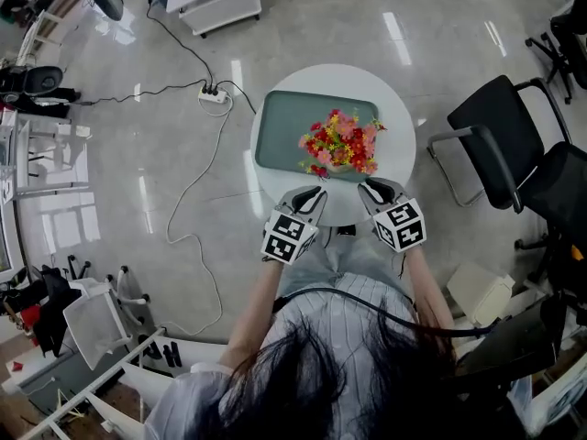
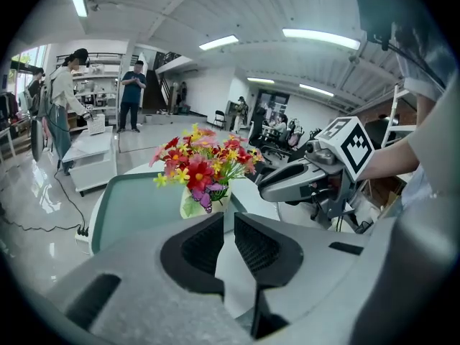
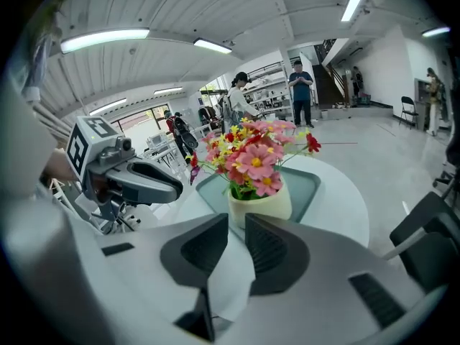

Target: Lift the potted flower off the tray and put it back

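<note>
The potted flower (image 1: 341, 142), red, pink and yellow blooms in a cream pot, stands on the near right part of a grey-green tray (image 1: 284, 126) on a round white table (image 1: 399, 122). My left gripper (image 1: 316, 192) hovers at the table's near edge, just short of the pot, jaws shut and empty. My right gripper (image 1: 371, 188) hangs beside it on the right, also shut and empty. In the left gripper view the flower (image 2: 203, 165) rises just beyond the left gripper (image 2: 228, 221), with the right gripper (image 2: 302, 178) alongside. From the right gripper (image 3: 237, 225) the pot (image 3: 260, 203) sits straight ahead.
Black chairs (image 1: 500, 145) stand right of the table. A power strip with a cable (image 1: 213, 95) lies on the floor at the left, and a white cabinet (image 1: 215, 3) stands farther off. People stand in the background (image 2: 133, 95).
</note>
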`<state>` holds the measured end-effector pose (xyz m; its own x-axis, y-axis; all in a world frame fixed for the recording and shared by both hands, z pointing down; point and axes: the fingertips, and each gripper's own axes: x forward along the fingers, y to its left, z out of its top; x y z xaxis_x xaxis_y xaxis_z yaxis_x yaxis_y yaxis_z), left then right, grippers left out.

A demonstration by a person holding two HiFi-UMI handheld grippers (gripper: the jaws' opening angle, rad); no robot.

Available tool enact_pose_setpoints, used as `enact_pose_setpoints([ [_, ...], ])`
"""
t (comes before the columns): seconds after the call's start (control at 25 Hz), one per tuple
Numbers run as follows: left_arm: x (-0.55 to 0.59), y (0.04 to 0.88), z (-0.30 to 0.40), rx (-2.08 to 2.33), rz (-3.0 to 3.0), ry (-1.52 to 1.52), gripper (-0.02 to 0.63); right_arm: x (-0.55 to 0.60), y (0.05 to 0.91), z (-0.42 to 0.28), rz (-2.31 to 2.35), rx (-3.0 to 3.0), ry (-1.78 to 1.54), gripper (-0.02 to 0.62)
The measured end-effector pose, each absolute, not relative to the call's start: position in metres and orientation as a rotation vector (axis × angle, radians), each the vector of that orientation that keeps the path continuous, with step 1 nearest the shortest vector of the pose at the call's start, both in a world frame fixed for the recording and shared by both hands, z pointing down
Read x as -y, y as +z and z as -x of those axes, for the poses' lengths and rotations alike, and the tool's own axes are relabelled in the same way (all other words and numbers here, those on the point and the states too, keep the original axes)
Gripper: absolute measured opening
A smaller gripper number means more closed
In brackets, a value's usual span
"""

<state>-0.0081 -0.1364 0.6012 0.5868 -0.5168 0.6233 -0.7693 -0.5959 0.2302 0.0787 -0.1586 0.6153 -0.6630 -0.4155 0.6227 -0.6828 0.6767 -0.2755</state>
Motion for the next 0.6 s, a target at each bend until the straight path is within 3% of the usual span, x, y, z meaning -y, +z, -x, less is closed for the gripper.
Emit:
enact_pose_setpoints([
  [0.28,0.158,0.625,0.014,1.01,-2.332,0.713,0.038,0.177,0.633,-0.083,-0.827,2.335,0.735,0.069],
  [0.44,0.161,0.638,0.012,0.951,-2.317,0.752,0.122,0.181,0.641,-0.083,-0.791,2.342,0.747,0.069],
  [0.6,0.164,0.648,0.009,0.91,-2.312,0.776,0.142,0.185,0.65,-0.084,-0.754,2.339,0.755,0.072],
])
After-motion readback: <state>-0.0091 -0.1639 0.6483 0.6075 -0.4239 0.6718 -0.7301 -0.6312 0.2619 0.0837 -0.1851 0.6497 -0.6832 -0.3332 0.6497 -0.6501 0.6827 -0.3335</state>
